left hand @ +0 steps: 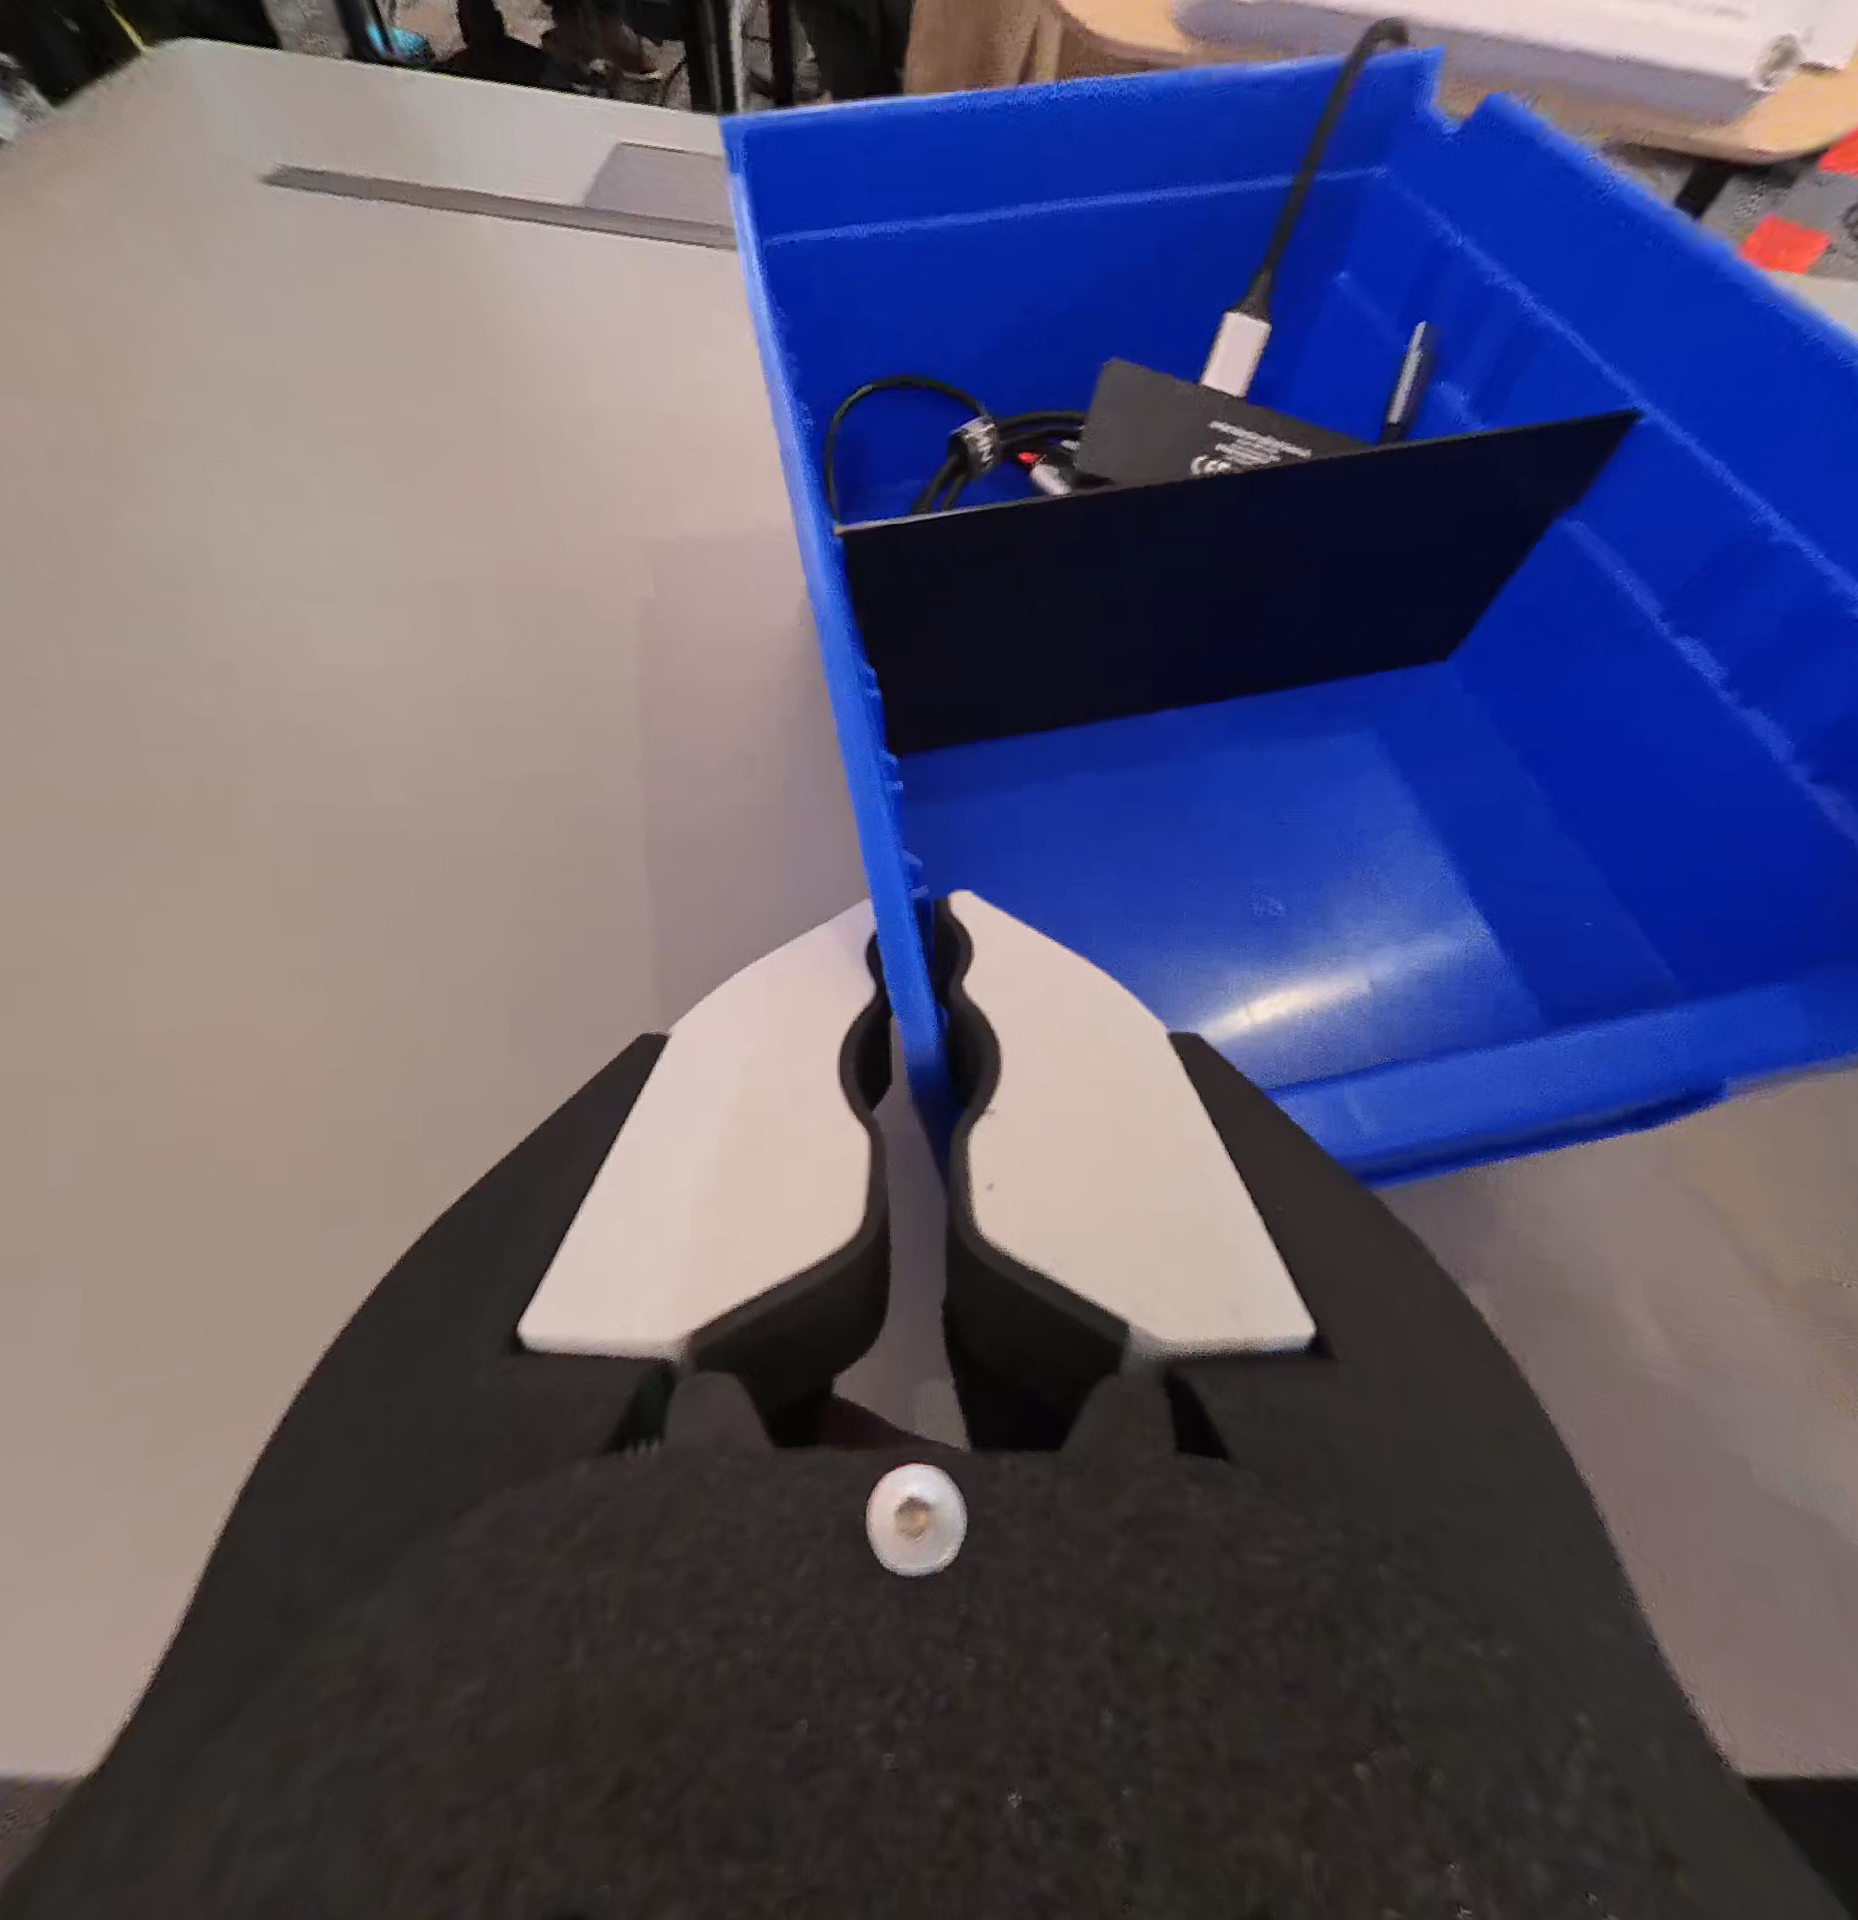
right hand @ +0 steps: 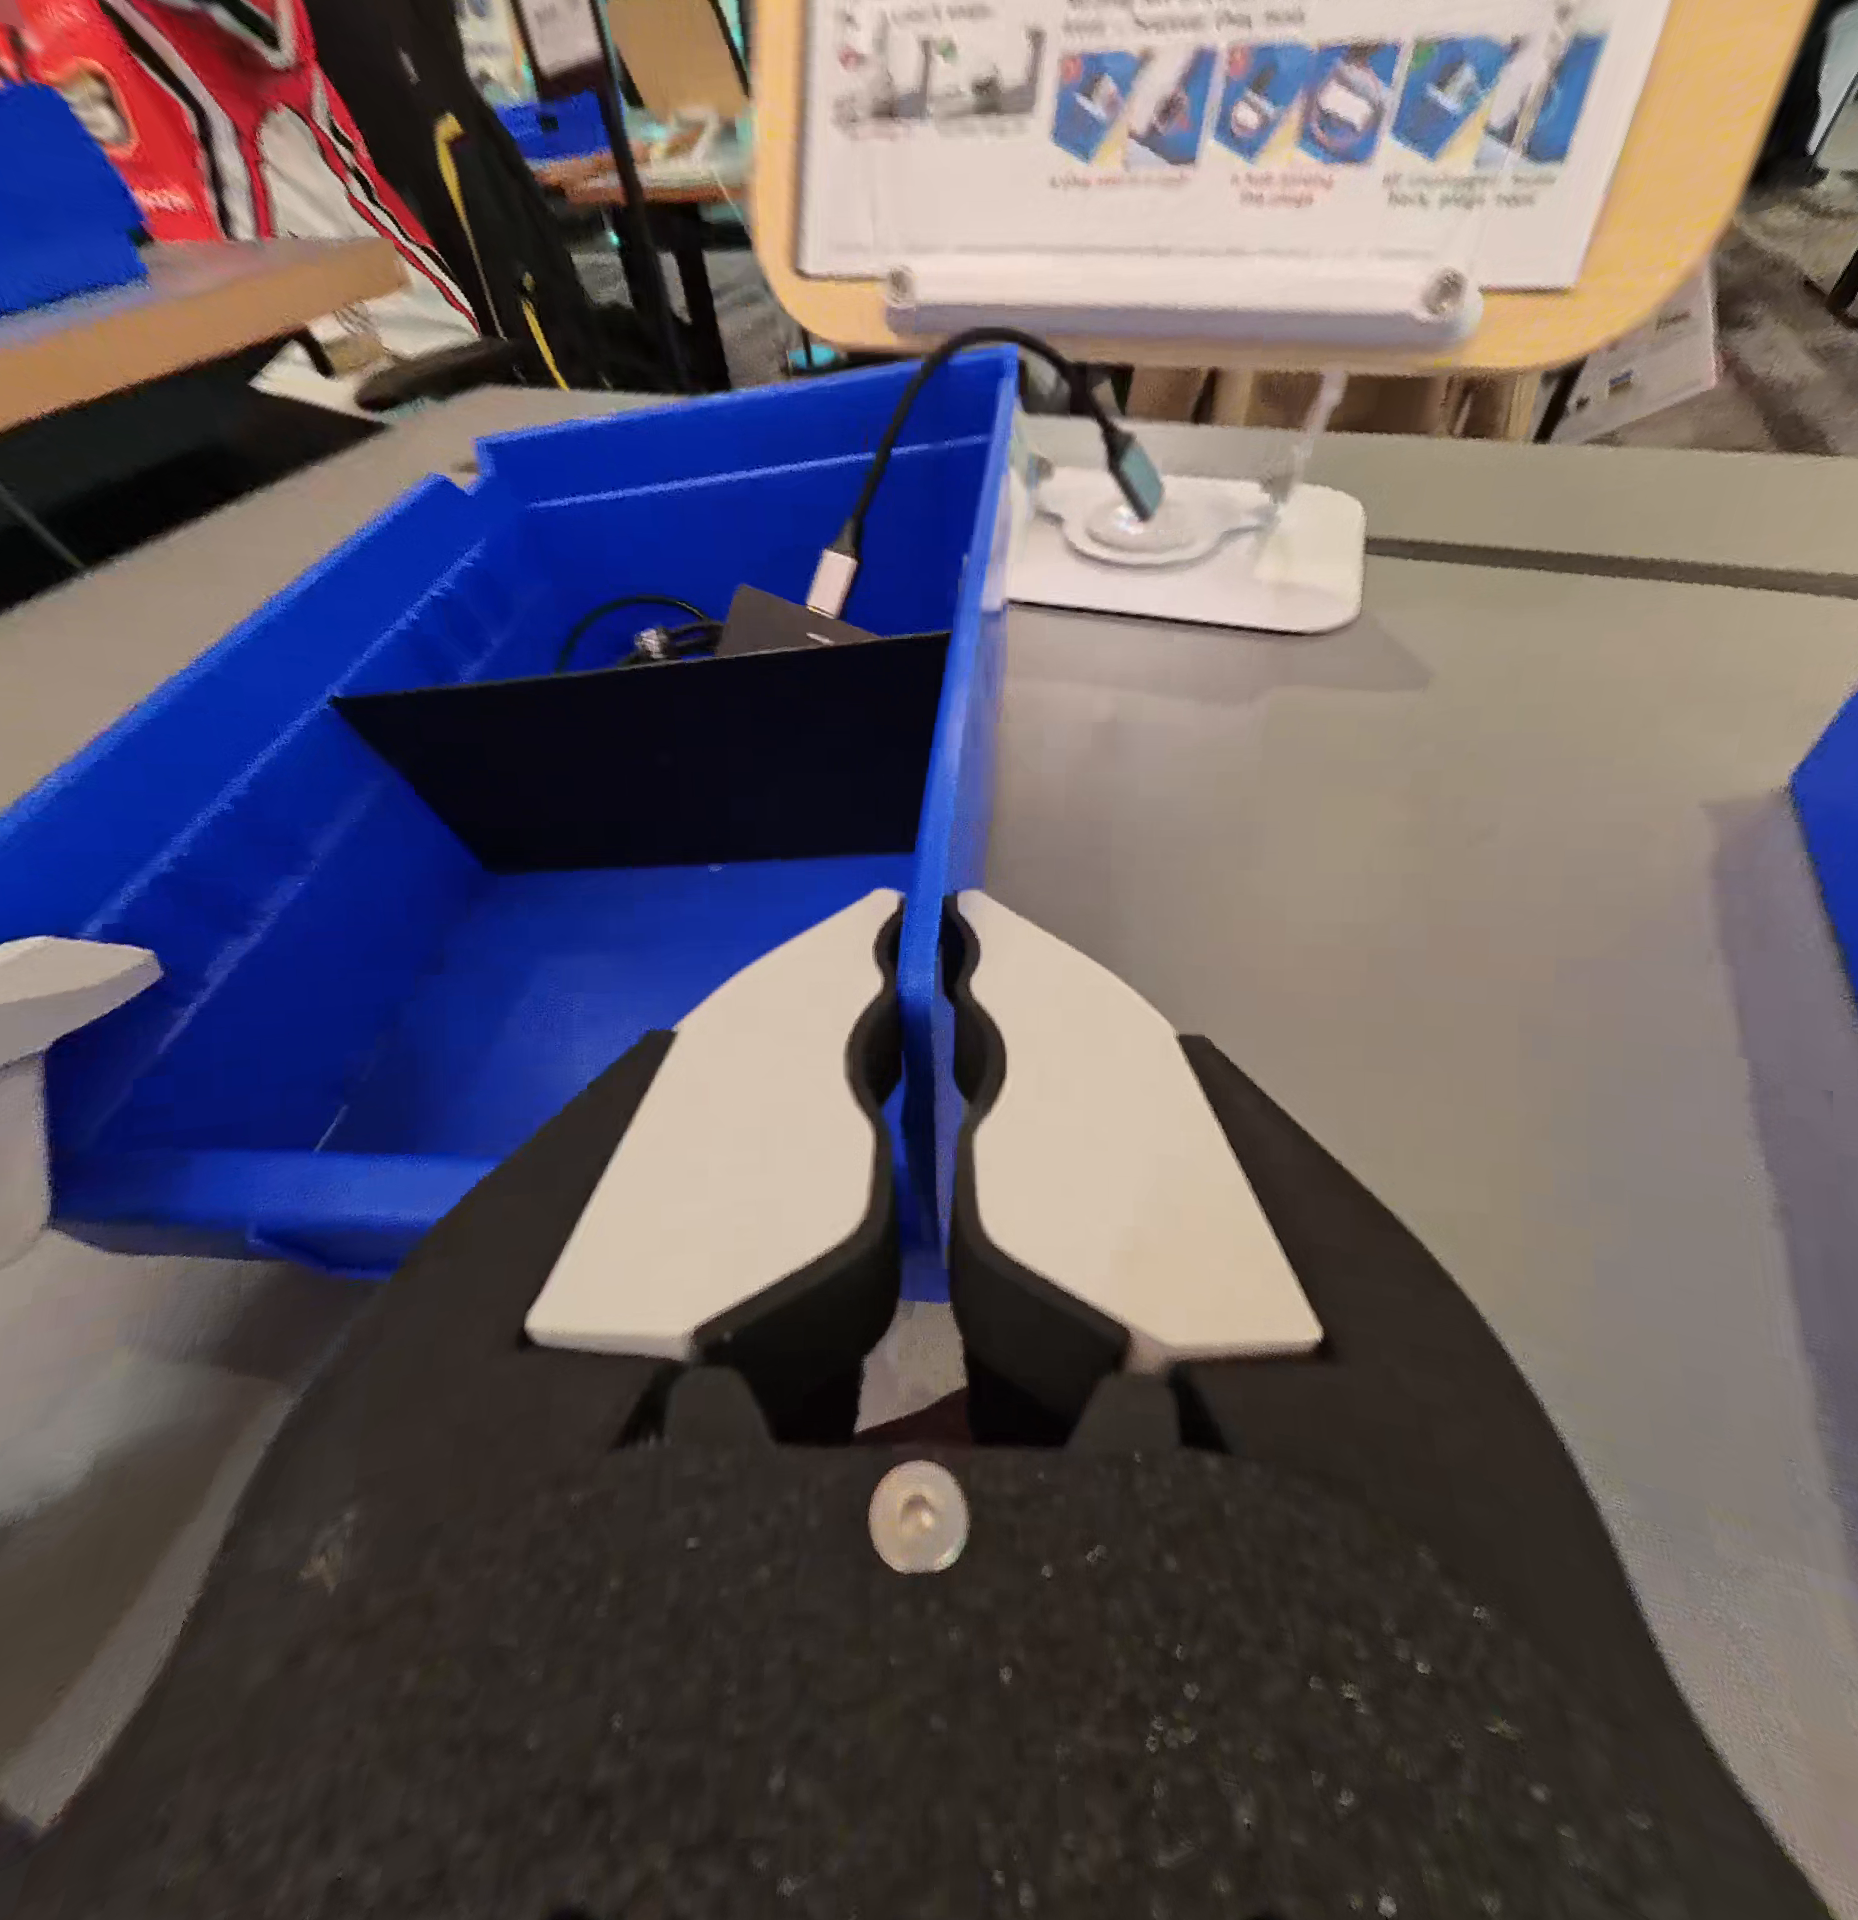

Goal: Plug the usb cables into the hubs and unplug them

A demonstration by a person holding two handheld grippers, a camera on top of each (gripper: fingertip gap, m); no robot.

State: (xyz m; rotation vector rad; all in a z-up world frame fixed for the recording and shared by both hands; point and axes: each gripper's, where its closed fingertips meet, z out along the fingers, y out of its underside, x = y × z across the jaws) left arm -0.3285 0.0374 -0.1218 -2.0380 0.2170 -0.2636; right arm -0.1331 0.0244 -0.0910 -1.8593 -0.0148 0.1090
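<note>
A blue bin [left hand: 1268, 883] stands on the grey table, split by a black divider [left hand: 1195, 582]. In its far compartment lie a flat black hub [left hand: 1195, 426], a coiled black cable [left hand: 935, 436] and a black cable with a silver plug [left hand: 1239, 348]. My left gripper [left hand: 909, 925] is shut on the bin's left wall near the front corner. My right gripper [right hand: 923, 914] is shut on the bin's right wall [right hand: 956, 727]. The hub [right hand: 779, 623] and divider [right hand: 676, 758] also show in the right wrist view. That cable [right hand: 883, 457] arcs over the wall, its other plug [right hand: 1133, 478] hanging outside.
A sign board on a white base [right hand: 1195, 561] stands behind the bin. Another blue bin [right hand: 1850, 831] sits at the right edge. The left gripper's grey finger [right hand: 42, 987] shows at the far left. Grey table [left hand: 385, 727] lies to the bin's left. My hands' fingertips stand some 20 centimetres from each other.
</note>
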